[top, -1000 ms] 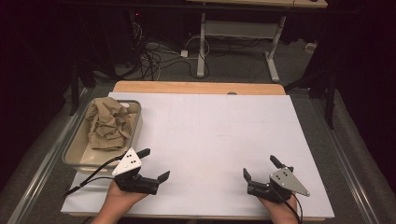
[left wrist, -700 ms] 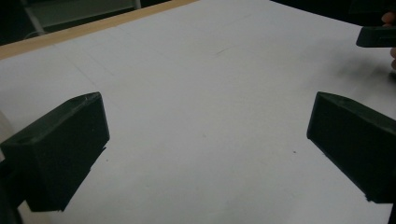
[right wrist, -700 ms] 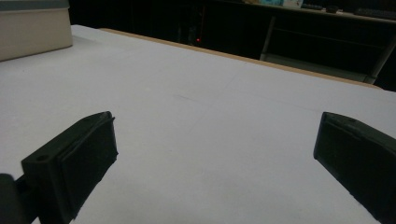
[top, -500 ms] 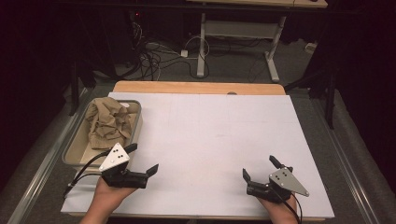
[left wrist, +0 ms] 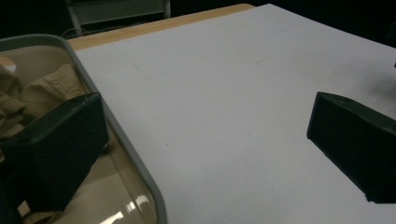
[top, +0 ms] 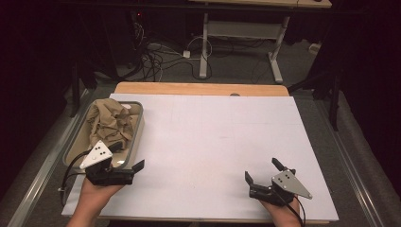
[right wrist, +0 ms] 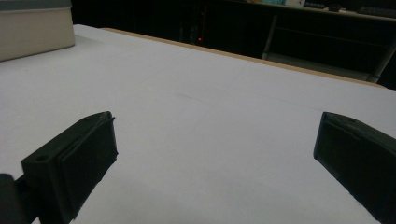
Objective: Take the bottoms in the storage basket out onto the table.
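Note:
A grey-rimmed tray [top: 137, 135] stands at the table's left and holds a crumpled tan cloth [top: 111, 122]. My left gripper [top: 128, 155] is open at the tray's near right corner. In the left gripper view [left wrist: 205, 140] one jaw hangs over the tray's inside and the other over the white table, with the tray rim [left wrist: 126, 144] between them and the tan cloth [left wrist: 42, 88] just beyond. Nothing is held. My right gripper [top: 261, 171] rests low over the table's near right part, open and empty; in its own view [right wrist: 215, 154] only bare white surface lies between the jaws.
The white table top [top: 213, 132] stretches between the two grippers, with a wooden strip [top: 198, 88] along its far edge. The tray wall [right wrist: 35, 25] appears far left in the right gripper view. Beyond the table are cables and desk legs [top: 205, 52] on a dark floor.
My left gripper has moved left and slightly forward, from the open table to the tray's near right corner. The right gripper has stayed in place.

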`<action>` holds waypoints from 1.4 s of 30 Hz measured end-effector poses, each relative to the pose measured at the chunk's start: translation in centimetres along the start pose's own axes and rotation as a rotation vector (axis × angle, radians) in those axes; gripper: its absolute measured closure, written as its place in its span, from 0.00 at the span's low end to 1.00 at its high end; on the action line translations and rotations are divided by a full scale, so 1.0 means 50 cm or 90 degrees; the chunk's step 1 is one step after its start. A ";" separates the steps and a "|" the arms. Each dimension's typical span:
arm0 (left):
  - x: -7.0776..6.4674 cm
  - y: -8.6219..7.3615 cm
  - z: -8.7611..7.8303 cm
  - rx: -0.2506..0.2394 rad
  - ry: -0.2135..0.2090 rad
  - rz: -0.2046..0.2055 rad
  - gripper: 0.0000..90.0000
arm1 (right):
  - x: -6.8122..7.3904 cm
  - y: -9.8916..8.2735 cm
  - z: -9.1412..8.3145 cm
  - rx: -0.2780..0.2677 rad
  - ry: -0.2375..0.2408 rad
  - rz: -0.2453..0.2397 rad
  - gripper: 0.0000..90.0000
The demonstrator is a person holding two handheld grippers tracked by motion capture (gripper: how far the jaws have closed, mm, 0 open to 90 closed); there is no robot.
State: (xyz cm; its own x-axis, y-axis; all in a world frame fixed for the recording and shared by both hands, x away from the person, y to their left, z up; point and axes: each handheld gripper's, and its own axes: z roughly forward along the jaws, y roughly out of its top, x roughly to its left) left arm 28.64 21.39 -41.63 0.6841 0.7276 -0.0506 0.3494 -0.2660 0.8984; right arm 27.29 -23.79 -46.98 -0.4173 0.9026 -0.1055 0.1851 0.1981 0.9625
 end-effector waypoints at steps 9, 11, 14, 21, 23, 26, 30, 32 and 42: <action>0.038 -0.007 -0.031 -0.006 0.023 -0.028 0.00 | 0.004 -0.001 0.001 0.002 0.003 -0.001 0.00; 0.047 -0.007 -0.039 -0.009 0.028 -0.035 0.00 | 0.004 -0.001 0.001 0.002 0.003 -0.002 0.00; 0.058 -0.007 -0.049 -0.006 0.038 -0.036 0.00 | 0.003 -0.001 0.001 0.002 0.004 0.000 0.00; 0.080 -0.013 -0.068 -0.009 0.064 -0.044 0.00 | 0.000 -0.002 0.001 0.004 0.003 0.006 0.00; 0.091 -0.016 -0.073 -0.014 0.068 -0.053 0.00 | 0.000 -0.002 0.002 0.004 0.003 0.007 0.00; 0.097 -0.020 -0.078 -0.014 0.075 -0.057 0.00 | -0.001 -0.002 0.001 0.004 0.003 0.006 0.00; 0.113 -0.026 -0.086 -0.009 0.092 -0.064 0.00 | -0.002 -0.003 0.001 0.004 0.002 0.007 0.00; 0.121 -0.029 -0.091 -0.011 0.098 -0.070 0.00 | -0.002 -0.003 0.002 0.005 0.003 0.006 0.00; 0.159 -0.043 -0.123 -0.003 0.139 -0.080 0.00 | 0.001 -0.004 0.003 0.007 0.002 0.002 0.00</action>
State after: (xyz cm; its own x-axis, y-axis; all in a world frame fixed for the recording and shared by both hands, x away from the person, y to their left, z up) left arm 29.38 31.61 -41.30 0.4801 0.8747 -0.0670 0.4195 -0.1618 0.8932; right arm 27.36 -23.73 -47.21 -0.4188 0.9024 -0.1014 0.1967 0.1992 0.9600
